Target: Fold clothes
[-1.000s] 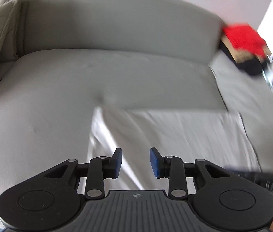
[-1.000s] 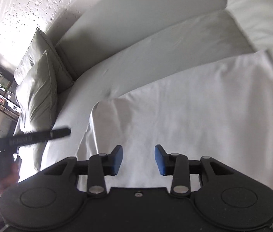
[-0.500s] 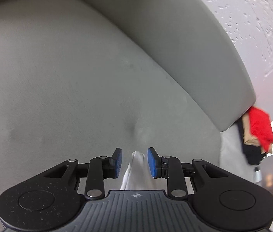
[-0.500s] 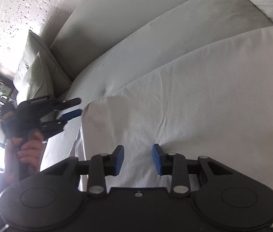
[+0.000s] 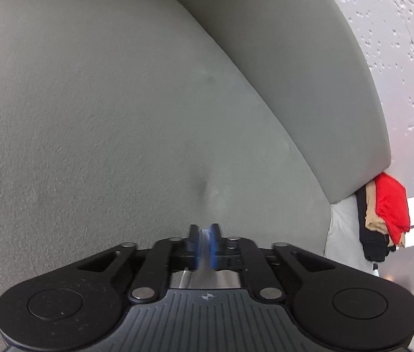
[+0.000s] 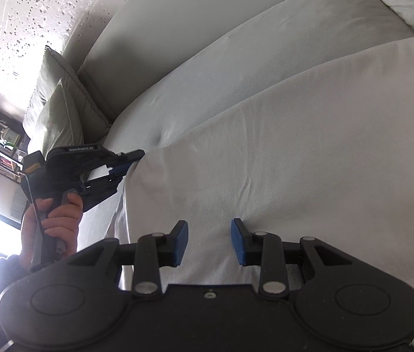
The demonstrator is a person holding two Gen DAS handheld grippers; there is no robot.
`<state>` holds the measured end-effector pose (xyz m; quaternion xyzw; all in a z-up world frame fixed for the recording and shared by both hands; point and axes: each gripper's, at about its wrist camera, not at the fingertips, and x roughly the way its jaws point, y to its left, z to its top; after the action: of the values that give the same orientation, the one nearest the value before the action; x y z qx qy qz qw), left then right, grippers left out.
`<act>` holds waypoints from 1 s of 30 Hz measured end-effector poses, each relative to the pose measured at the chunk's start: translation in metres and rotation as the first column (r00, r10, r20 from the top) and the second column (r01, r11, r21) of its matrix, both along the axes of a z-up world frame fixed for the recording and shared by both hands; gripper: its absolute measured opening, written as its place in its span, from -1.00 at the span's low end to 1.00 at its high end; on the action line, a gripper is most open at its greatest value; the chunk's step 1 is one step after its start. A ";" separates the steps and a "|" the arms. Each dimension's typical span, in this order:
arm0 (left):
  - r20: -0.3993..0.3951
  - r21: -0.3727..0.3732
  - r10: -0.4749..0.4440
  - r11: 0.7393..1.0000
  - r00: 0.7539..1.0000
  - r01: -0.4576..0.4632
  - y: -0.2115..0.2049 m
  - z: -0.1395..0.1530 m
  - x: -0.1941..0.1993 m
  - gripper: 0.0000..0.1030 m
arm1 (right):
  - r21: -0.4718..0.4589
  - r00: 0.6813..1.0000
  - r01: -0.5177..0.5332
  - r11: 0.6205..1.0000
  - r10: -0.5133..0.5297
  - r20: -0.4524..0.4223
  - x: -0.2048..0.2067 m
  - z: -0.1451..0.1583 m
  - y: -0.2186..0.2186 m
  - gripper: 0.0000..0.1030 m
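Observation:
A white garment [image 6: 280, 152] lies spread flat on the grey sofa seat [image 6: 265, 58]. My left gripper [image 5: 205, 242] is shut on the garment's far left corner; a thin strip of white cloth [image 5: 205, 252] shows between its blue pads. In the right wrist view that same left gripper [image 6: 132, 160] pinches the corner at the cloth's edge, held by a hand [image 6: 57, 220]. My right gripper [image 6: 209, 242] is open, low over the near part of the garment, with cloth lying between its blue fingers.
The sofa backrest [image 5: 280, 73] curves behind the seat [image 5: 89, 102]. A pile of red, tan and black clothes [image 5: 385, 217] sits at the sofa's right end. Two olive cushions [image 6: 57, 108] lean at the left end. A speckled wall [image 5: 406, 44] stands behind.
My left gripper swung to the garment's left corner and shut on it. My right gripper stayed open and dropped slightly closer to the cloth.

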<state>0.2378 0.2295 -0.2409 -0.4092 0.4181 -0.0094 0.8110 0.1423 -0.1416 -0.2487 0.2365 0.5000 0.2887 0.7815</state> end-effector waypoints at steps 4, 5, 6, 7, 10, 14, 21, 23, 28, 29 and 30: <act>0.081 0.113 0.029 0.993 0.996 -0.038 -0.009 0.020 -0.006 -0.99 | -0.002 1.000 -0.006 1.000 0.006 0.004 0.001 0.000 -0.003 -0.38; 0.095 0.148 0.034 0.988 0.995 -0.048 -0.012 0.026 -0.009 -0.99 | -0.004 1.000 -0.006 1.000 0.006 0.006 0.001 0.000 -0.002 -0.38; 0.097 0.186 0.033 0.981 0.995 -0.051 -0.014 0.031 -0.010 -0.98 | -0.005 1.000 -0.007 1.000 0.007 0.008 0.001 0.000 -0.002 -0.38; 0.098 0.224 0.031 0.973 0.995 -0.052 -0.017 0.034 -0.010 -0.98 | -0.008 1.000 -0.007 1.000 0.007 0.011 0.001 0.000 -0.002 -0.38; 0.057 0.275 0.031 0.960 0.998 -0.046 -0.024 0.034 -0.006 -0.96 | -0.019 1.000 -0.007 1.000 0.007 0.017 0.001 0.001 0.000 -0.38; 0.025 0.246 0.040 0.968 0.999 -0.045 -0.029 0.036 -0.007 -0.78 | -0.032 1.000 -0.014 0.999 0.015 0.025 0.002 0.003 0.002 -0.38; -0.073 0.189 -0.044 0.980 0.996 0.057 -0.001 0.046 -0.057 -0.46 | -0.014 1.000 -0.007 1.000 0.007 0.029 -0.003 0.009 -0.001 -0.38; -0.112 0.207 -0.075 0.974 0.991 0.097 -0.001 0.057 -0.077 -0.46 | 0.000 0.999 -0.016 1.000 0.016 0.032 -0.010 0.015 -0.007 -0.38; -0.227 0.258 -0.138 0.946 0.964 0.196 -0.024 0.073 -0.111 -0.39 | -0.014 0.998 -0.040 0.999 0.040 0.042 -0.032 0.035 -0.024 -0.28; -0.250 0.264 -0.147 0.941 0.957 0.213 -0.028 0.074 -0.118 -0.38 | -0.017 0.998 -0.037 0.999 0.038 0.041 -0.037 0.036 -0.029 -0.25; -0.272 0.270 -0.155 0.935 0.950 0.230 -0.033 0.074 -0.124 -0.38 | -0.020 0.999 -0.032 0.999 0.033 0.041 -0.040 0.037 -0.034 -0.22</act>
<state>0.1134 0.1966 -0.1664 -0.2368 0.5504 0.0247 0.8002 0.1021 -0.1754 -0.2115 0.2147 0.4905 0.3014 0.7890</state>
